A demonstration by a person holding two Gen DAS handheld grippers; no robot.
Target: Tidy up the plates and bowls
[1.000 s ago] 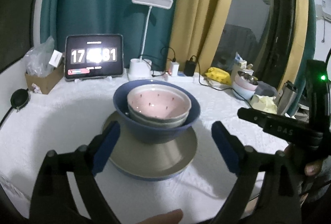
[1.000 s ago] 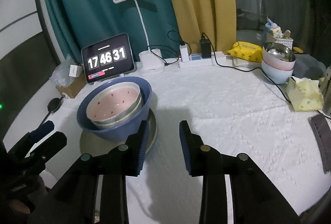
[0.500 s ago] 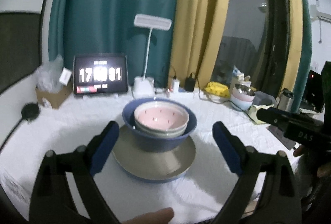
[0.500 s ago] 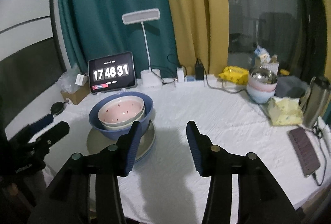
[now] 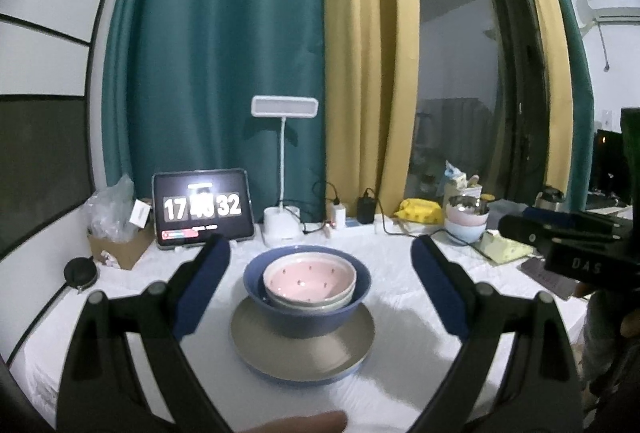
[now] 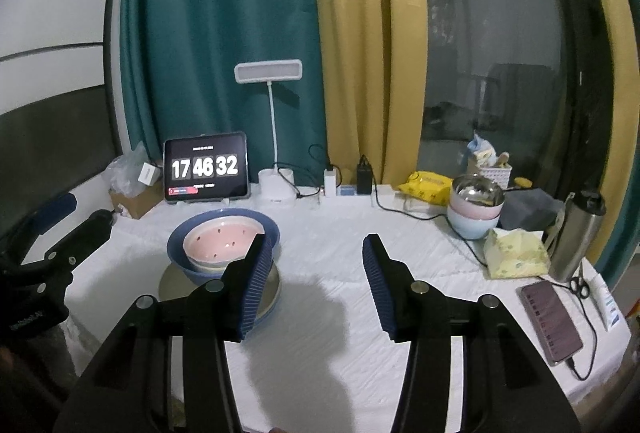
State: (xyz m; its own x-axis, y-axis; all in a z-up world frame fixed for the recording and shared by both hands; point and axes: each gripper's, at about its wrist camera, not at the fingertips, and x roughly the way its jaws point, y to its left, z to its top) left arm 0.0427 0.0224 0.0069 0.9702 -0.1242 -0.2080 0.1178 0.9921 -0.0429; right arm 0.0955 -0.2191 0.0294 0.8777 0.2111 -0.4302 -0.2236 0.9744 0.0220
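On the white tablecloth stands one stack: a pink speckled bowl nested with a pale bowl in a blue bowl, all on a grey-beige plate. My left gripper is open wide, held above and short of the stack, with nothing between its pads. In the right wrist view the pink bowl, the blue bowl and the plate lie at left, partly behind my left finger. My right gripper is open and empty, to the right of the stack. The left gripper shows at the far left edge.
A tablet clock and a desk lamp stand at the back, with chargers and cables. At the right are a second stack of bowls, a yellow tissue pack, a steel flask and a phone. A cardboard box sits back left.
Both grippers have risen and drawn back from the stack, so it looks smaller and lower. The right gripper's jaws have widened. The stack has not moved.
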